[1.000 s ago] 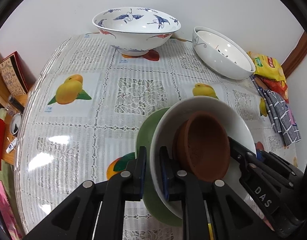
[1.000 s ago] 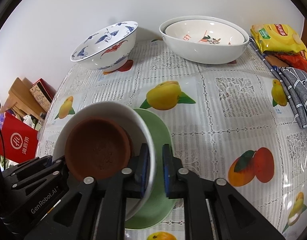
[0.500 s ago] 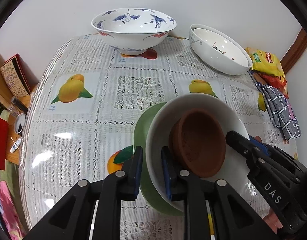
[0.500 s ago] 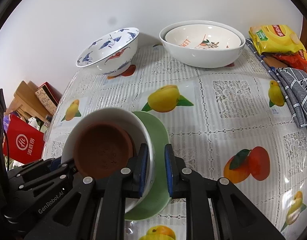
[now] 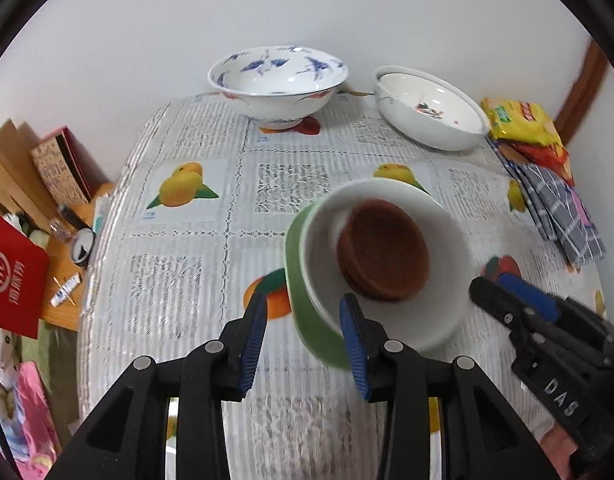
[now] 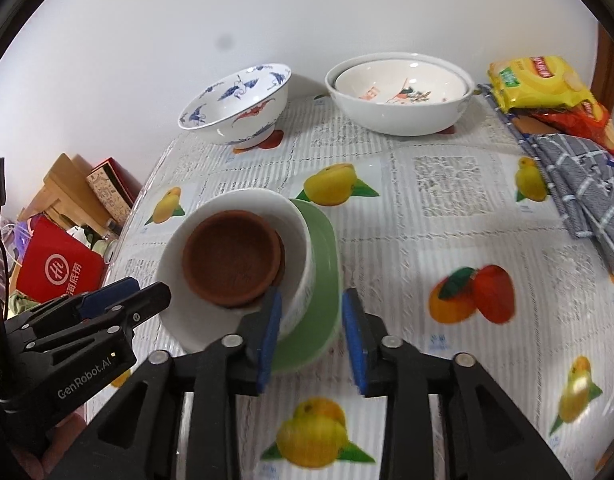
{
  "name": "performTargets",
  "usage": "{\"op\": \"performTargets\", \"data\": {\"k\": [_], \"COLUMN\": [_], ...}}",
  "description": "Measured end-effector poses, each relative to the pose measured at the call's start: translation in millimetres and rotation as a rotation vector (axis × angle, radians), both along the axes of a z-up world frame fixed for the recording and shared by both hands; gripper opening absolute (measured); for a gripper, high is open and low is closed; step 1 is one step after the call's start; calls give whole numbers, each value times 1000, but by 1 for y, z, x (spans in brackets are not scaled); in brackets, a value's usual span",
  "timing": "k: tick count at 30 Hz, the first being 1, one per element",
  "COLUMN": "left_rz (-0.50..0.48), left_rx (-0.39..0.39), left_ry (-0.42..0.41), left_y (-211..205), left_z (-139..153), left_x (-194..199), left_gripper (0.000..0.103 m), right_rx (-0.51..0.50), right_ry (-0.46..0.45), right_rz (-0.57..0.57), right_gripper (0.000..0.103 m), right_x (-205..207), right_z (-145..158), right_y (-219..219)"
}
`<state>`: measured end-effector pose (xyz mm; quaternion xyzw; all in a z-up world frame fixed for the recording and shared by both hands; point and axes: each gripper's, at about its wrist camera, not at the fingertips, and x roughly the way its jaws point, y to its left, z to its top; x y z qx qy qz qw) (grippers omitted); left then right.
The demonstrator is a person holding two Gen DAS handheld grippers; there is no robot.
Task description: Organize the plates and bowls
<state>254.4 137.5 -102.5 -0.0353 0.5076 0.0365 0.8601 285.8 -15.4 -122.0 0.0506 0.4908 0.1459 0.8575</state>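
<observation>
Bowls stacked near the table's middle hold our attention: a brown bowl (image 5: 383,254) nests in a white bowl (image 5: 391,324), which sits on a green plate (image 5: 307,320) on the fruit-print tablecloth (image 5: 211,252). Our left gripper (image 5: 303,344) straddles the stack's left rim and our right gripper (image 6: 311,332) its right rim; both sets of jaws are opening, the plate's edge lying between the blue pads without being pressed. Far off against the wall we see a blue-patterned bowl (image 5: 277,84) on the left and, apart from it to the right, two nested white bowls (image 6: 399,96). Right of those, a yellow snack bag (image 6: 539,82) lies over a red packet, and a grey checked cloth (image 6: 587,188) lies along the table's right edge. Off the left edge, lower down, we make out a red bag (image 6: 55,268), a patterned box (image 5: 61,176) and small clutter too blurred to name. Nothing lies between the stack and the far bowls.
</observation>
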Motion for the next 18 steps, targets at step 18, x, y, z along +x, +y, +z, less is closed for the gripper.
{"op": "performTargets", "data": {"k": [18], "left_rz": [-57], "left_rx": [16], "left_ry": [-216], "left_y": [-97], "left_z": [75], "left_x": [-133], "left_gripper": [72], "right_rx": [-186], "right_ry": [-125], "right_rz": [-182], "right_gripper": [61], "right_x": [-153], "right_z": [76], "right_y": [-122]}}
